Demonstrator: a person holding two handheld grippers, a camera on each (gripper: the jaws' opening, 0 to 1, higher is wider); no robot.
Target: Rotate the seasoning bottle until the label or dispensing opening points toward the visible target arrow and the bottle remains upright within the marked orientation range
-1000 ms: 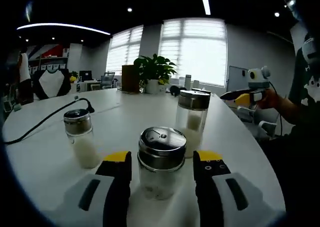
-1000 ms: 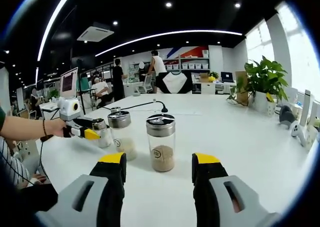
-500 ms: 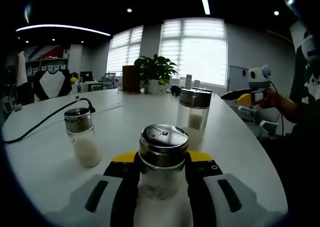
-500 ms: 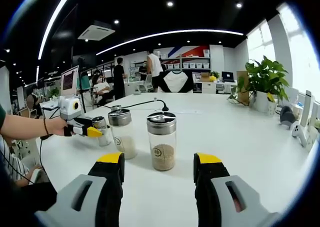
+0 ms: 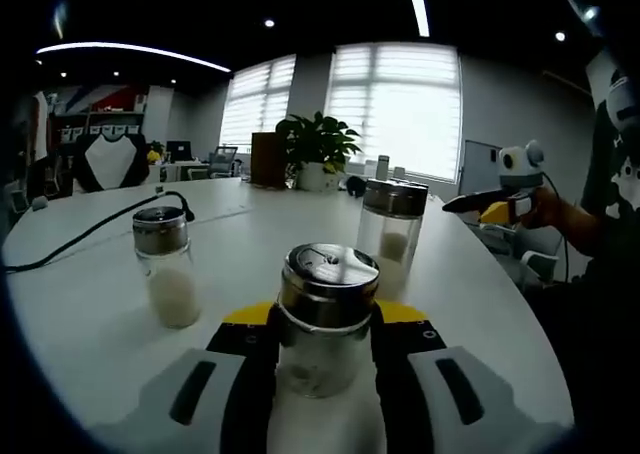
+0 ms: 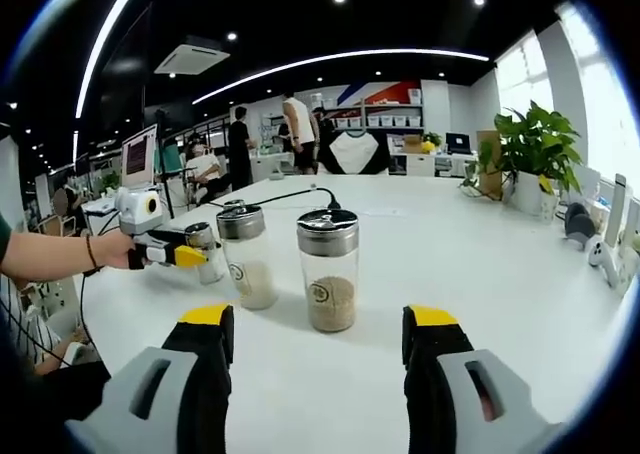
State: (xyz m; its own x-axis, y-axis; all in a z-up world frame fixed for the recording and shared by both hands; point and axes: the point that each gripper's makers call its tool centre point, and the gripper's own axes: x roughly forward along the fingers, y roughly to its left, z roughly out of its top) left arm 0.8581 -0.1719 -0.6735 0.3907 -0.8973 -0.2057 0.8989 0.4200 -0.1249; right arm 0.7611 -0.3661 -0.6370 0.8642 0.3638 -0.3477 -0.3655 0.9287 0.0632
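Right now your left gripper point(image 5: 325, 319) is clamped on the nearest seasoning bottle point(image 5: 325, 319), both yellow-tipped jaws pressed against its glass sides below the steel shaker lid. That bottle stands upright on the white table point(image 5: 90, 314), with a little pale seasoning in its bottom. Taking it as your landmark in the left gripper view, a second shaker point(image 5: 168, 279), holding white grains, stands apart to its left, and a taller jar point(image 5: 390, 234) stands just behind it to the right. A black cable point(image 5: 90, 236) runs across the table beyond the second shaker, and a potted plant point(image 5: 318, 149) sits far behind, by the window.

Your right gripper point(image 6: 320, 324) is spread wide, holding nothing, its jaws well clear of the tall jar point(image 6: 328, 269) of brown seasoning ahead of it. In the right gripper view, a white-grain shaker point(image 6: 246, 256) stands just left of that jar, and your left gripper point(image 6: 165, 251) and the bottle it grips point(image 6: 205, 252) lie further left.
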